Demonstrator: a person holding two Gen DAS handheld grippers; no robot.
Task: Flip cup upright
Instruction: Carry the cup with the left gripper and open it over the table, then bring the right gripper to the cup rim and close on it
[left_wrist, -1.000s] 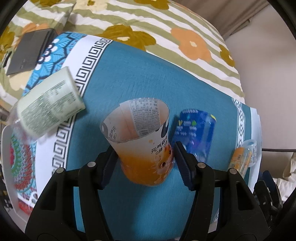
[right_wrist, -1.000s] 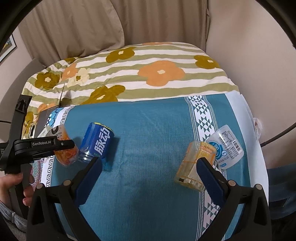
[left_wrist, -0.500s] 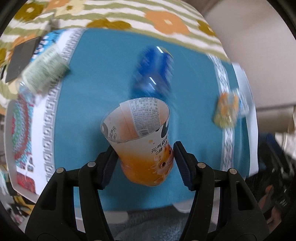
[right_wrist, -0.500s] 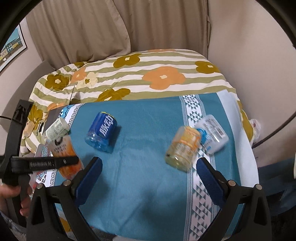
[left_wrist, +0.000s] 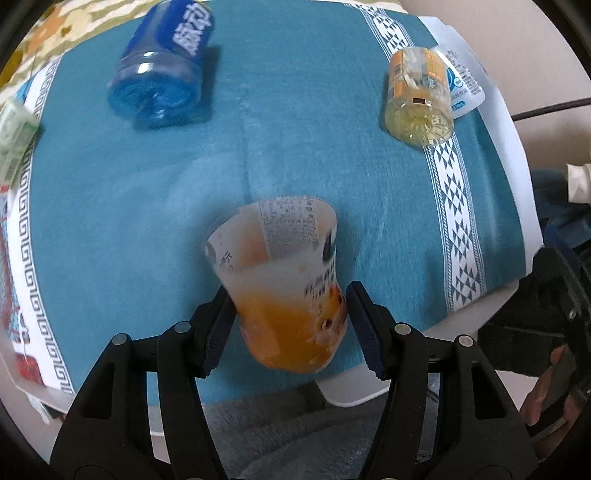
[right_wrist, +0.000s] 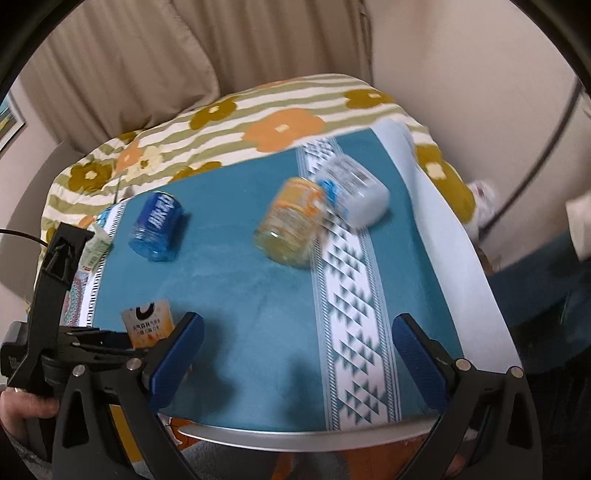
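Green carton (left_wrist: 14, 136): lying far off to the left of the left claw, at the cloth's edge, mostly cut off.
Blue can (left_wrist: 162, 66): lying on its side ahead and to the left of the left claw, its contents not visible.
Left claw (left_wrist: 288, 325): closing its two pads on the lower, orange part of the cup, one pad on each side; gripping low probably leaves the open rim free to swing up.
Cup (left_wrist: 284, 288): sitting between the left claw's pads, above the teal cloth (left_wrist: 129, 206) near its front edge, open mouth pointing away from the claw; from the right claw's view it is looking close to upright, so the flip seems nearly done. Nothing loose showing inside, only the printed label through the wall.
Right claw (right_wrist: 299, 350): hanging wide open over the cloth's near edge, holding nothing, seemingly just waiting.
Orange jar (left_wrist: 419, 99): lying on its side ahead and to the right of the left claw, see-through with a pale yellowish look inside.
White bottle (left_wrist: 463, 79): lying touching the jar on its far right side.
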